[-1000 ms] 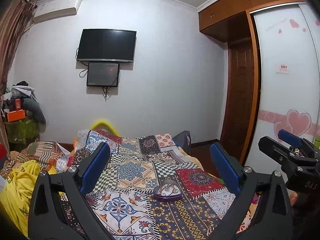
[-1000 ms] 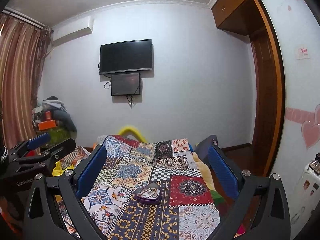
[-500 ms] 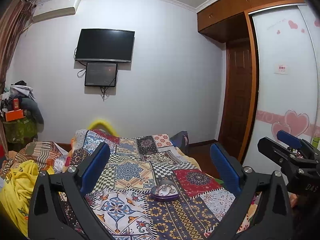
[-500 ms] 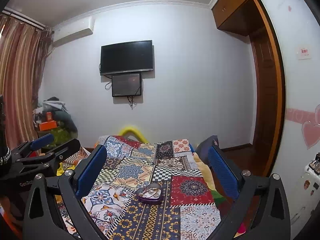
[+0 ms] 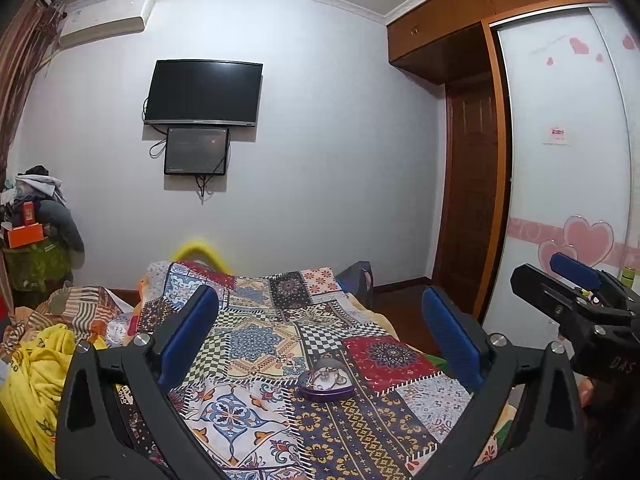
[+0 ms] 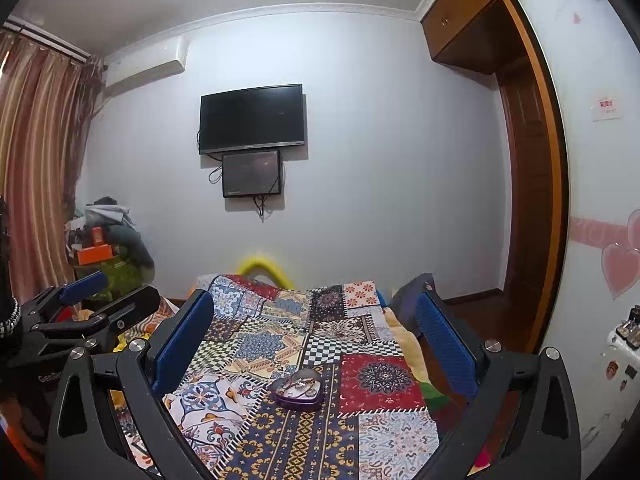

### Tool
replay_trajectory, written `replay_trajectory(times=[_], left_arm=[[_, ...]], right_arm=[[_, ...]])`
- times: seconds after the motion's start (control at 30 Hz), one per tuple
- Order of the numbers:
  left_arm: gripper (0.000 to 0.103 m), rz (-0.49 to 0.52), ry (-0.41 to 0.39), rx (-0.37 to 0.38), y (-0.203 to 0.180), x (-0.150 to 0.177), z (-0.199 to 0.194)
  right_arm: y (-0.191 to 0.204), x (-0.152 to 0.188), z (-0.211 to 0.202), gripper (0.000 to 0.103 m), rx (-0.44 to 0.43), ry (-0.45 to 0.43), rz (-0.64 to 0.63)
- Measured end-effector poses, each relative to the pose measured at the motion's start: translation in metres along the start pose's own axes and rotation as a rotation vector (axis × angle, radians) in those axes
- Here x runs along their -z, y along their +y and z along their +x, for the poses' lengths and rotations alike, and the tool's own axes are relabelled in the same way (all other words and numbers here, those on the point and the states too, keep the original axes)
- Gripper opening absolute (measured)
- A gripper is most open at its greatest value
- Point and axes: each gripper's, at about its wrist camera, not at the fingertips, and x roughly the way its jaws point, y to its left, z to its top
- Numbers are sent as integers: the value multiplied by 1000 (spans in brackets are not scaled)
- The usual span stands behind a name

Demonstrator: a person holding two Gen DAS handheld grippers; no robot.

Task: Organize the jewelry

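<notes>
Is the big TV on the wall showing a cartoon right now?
No, the TV on the wall is dark and blank, and so is the smaller screen hanging just under it.

Tin (image 5: pixel 326 383) on quilt (image 5: pixel 256 344) at 6 o'clock; TV (image 5: pixel 204 93) at 11, wardrobe (image 5: pixel 568 152) at 3.

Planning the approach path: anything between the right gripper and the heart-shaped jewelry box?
Nothing but bare patchwork quilt. In the right wrist view the right gripper is open and the heart-shaped jewelry box sits ahead, unobstructed.
</notes>
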Motion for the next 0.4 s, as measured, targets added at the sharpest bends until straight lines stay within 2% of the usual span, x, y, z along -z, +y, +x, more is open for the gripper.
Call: replay_trajectory(times=[0.4], left_arm=[[102, 8, 6, 9, -1, 3, 3]], right_arm=[[1, 2, 6, 100, 1, 10, -1]])
